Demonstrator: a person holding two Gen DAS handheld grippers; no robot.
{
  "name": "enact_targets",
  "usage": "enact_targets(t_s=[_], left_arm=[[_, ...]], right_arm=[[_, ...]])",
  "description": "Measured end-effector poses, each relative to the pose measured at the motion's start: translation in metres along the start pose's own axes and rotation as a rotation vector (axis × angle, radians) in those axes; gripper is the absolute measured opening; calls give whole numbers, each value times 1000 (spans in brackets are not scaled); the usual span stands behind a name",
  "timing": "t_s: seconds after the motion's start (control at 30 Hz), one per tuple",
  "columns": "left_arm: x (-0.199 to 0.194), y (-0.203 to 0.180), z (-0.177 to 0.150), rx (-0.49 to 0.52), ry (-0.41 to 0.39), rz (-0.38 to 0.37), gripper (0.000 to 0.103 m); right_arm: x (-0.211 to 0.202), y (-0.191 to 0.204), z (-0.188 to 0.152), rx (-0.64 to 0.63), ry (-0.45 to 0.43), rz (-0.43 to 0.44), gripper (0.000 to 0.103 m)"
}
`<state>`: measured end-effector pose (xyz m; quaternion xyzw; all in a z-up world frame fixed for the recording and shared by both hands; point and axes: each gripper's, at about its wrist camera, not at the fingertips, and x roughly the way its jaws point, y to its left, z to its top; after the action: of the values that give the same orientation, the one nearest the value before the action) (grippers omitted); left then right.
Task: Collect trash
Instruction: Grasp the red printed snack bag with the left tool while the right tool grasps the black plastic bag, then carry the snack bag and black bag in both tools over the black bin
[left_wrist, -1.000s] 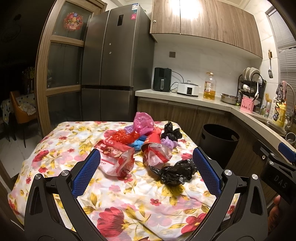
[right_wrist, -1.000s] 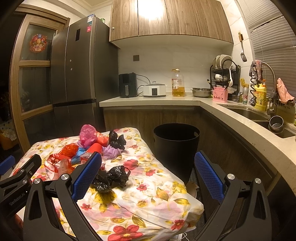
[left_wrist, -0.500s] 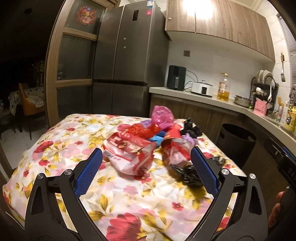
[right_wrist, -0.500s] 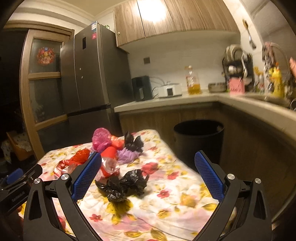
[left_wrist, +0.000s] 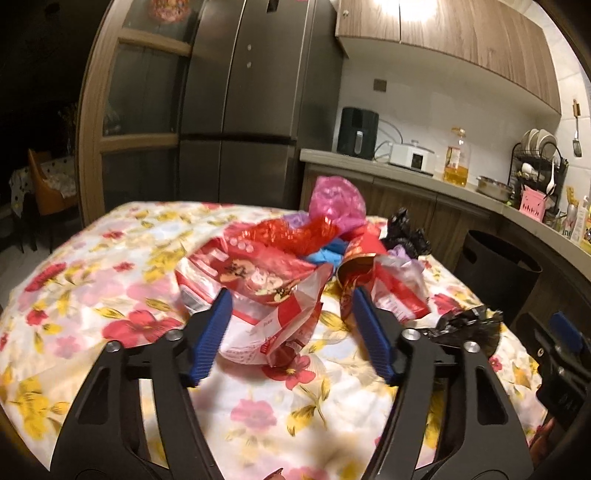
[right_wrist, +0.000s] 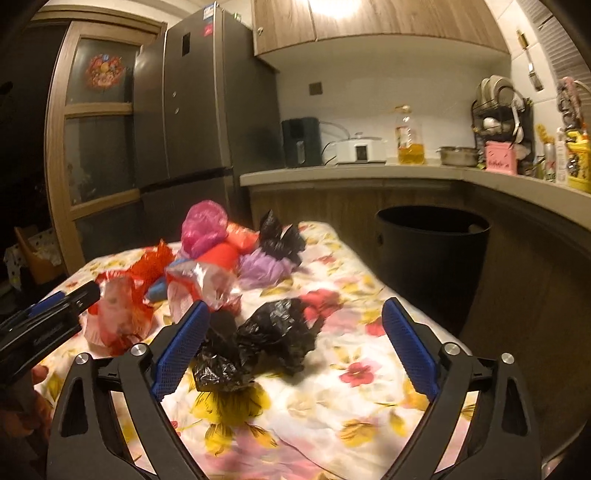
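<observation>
Left wrist: our left tool (left_wrist: 291, 328) gapes open around a crinkly red-white snack bag (left_wrist: 258, 291) on the floral-cloth counter (left_wrist: 74, 295). Right wrist: our right tool (right_wrist: 291, 343) is open too, a crumpled glossy black bag (right_wrist: 266, 343) between its fingers. Round black bin (right_wrist: 432, 258) stands just past the counter's right edge.

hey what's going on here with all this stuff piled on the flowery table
A person is clearing trash with a handheld gripper in each hand. The left gripper has its jaws open around the red and white snack bag, not yet shut on it. The right gripper is open too, lined up on the crumpled black plastic bag. Nothing is lifted; the rest of the pile sits on the floral tablecloth. The black trash bin stands beside the table.
</observation>
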<state>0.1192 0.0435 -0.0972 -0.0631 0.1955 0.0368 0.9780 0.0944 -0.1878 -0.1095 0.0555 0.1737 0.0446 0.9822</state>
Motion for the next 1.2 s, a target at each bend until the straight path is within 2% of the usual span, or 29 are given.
enact_targets(t_s=[0.17, 0.3, 0.37, 0.43, 0.47, 0.57, 0.77, 0.93, 1.2], left_arm=[[19, 3, -5, -7, 43, -12, 46], [30, 5, -10, -4, 78, -31, 25], [31, 7, -12, -17, 84, -51, 19], [30, 8, -12, -28, 84, -60, 14], [30, 9, -12, -29, 85, -62, 10], [27, 9, -12, -26, 76, -58, 4], [-1, 11, -5, -29, 27, -57, 2], [-27, 14, 5, -47, -23, -49, 1], [-52, 0, 26, -23, -74, -62, 1]], right_arm=[[19, 5, -8, 12, 55, 61, 74], [31, 13, -16, -8, 105, 106, 59], [34, 16, -19, -16, 126, 127, 44], [36, 19, -21, -22, 144, 146, 34], [37, 20, -22, -25, 148, 156, 23], [34, 20, -22, -30, 152, 177, 9], [17, 19, -12, -63, 113, 195, 2], [-1, 14, 2, -75, 76, 203, 2], [-18, 1, 30, -53, 30, 222, 2]])
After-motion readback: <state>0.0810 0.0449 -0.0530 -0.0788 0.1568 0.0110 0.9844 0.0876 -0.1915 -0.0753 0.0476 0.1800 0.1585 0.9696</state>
